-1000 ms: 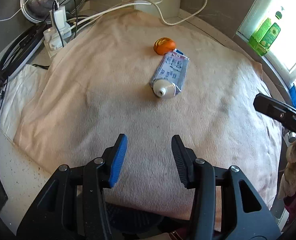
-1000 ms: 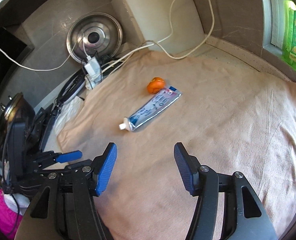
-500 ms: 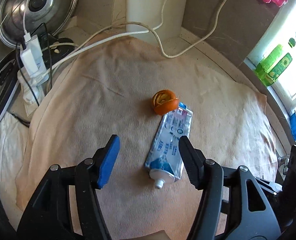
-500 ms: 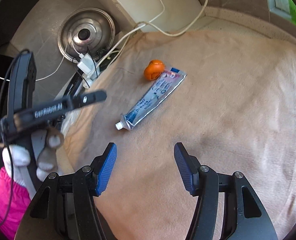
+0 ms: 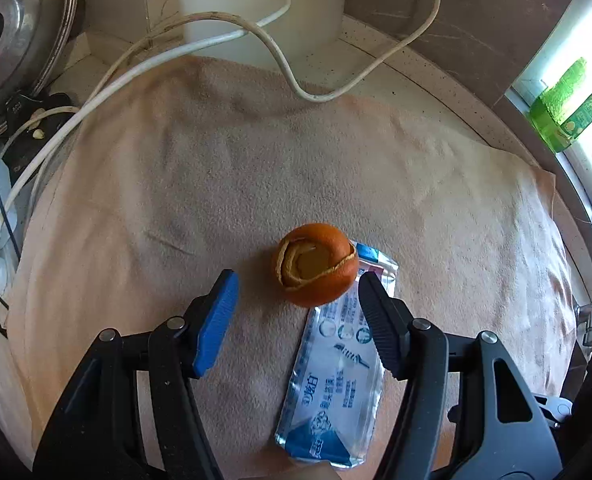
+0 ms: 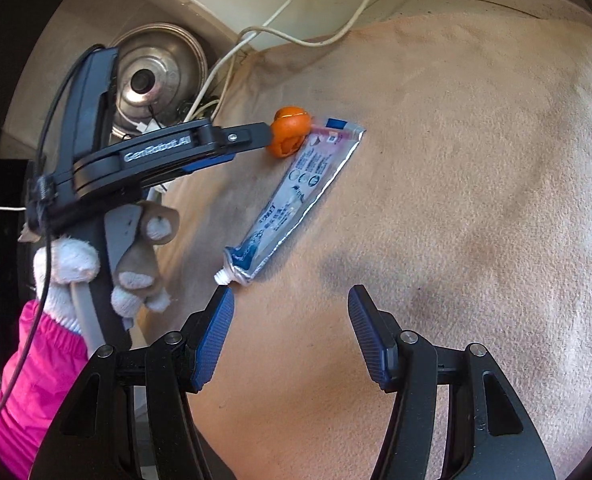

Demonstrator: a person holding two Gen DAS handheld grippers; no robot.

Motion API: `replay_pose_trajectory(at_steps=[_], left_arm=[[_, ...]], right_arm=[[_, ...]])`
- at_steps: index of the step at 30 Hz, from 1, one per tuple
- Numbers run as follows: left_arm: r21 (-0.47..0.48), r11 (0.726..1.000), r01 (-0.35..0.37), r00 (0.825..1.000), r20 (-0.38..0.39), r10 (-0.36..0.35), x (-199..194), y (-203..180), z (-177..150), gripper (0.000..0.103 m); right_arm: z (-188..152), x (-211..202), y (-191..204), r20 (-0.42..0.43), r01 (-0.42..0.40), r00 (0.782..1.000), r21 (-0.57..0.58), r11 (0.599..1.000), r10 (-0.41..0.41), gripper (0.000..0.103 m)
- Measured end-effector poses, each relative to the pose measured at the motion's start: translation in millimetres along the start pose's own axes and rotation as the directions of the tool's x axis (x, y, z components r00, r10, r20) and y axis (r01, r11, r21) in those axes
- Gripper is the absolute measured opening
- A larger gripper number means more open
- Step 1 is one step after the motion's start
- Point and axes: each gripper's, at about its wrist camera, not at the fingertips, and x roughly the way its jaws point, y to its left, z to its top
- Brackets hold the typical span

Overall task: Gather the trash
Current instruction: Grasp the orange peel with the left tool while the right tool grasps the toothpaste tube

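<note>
Left gripper [image 5: 298,286] has swung in — jaws spread around the orange peel [image 5: 314,270], not pinching; right gripper [image 6: 291,312] hangs spread, empty — a grab looks next.

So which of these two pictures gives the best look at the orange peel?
The left wrist view: the orange peel sits large and central, its curled opening facing the camera. In the right wrist view it is small and distant, with the left gripper partly covering it.
</note>
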Motion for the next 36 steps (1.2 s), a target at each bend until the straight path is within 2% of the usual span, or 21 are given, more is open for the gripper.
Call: replay_pose_trajectory(at_steps=[8, 11, 14, 21, 28, 32, 36], left_arm=[[-0.005, 1.0, 0.022, 1.0, -0.014, -0.022, 14.1, 1.9, 10.8, 0.064], [-0.008, 0.999, 0.051, 0.999, -0.014, -0.051, 18.3, 2.1, 12.1, 0.064], [-0.006, 0.999, 0.04, 0.999, -0.015, -0.04, 21.3, 3.8, 12.0, 0.049], [-0.033, 0.999, 0.02, 1.0, 0.012, -0.02, 13.3, 21.5, 9.1, 0.046], [-0.089, 0.996, -0.002, 1.0, 0.031, 0.004, -4.6, 54.0, -10.0, 0.045], [-0.114, 0.993, -0.017, 0.999, 0.036, 0.021, -13.4, 69.0, -24.5, 0.045], [-0.143, 0.99, -0.014, 0.999, 0.039, 0.02, -19.5, 79.8, -38.2, 0.044]], right_arm=[[1.5, 3.9, 3.0, -0.008, 0.0, 1.0, -0.001, 1.0, 0.0, 0.058], [2.6, 6.8, 6.5, -0.011, -0.002, 1.0, -0.006, 1.0, 0.002, 0.058], [3.2, 9.0, 8.4, -0.014, -0.006, 1.0, -0.004, 1.0, 0.006, 0.058], [7.5, 19.8, 14.5, -0.026, -0.018, 0.999, -0.004, 1.0, 0.018, 0.058], [15.2, 39.3, 18.4, -0.05, -0.063, 0.997, 0.02, 0.998, 0.064, 0.058], [22.7, 54.2, 17.4, -0.059, -0.093, 0.994, 0.071, 0.993, 0.097, 0.058], [31.4, 66.4, 8.4, -0.05, -0.131, 0.989, 0.148, 0.98, 0.14, 0.048]])
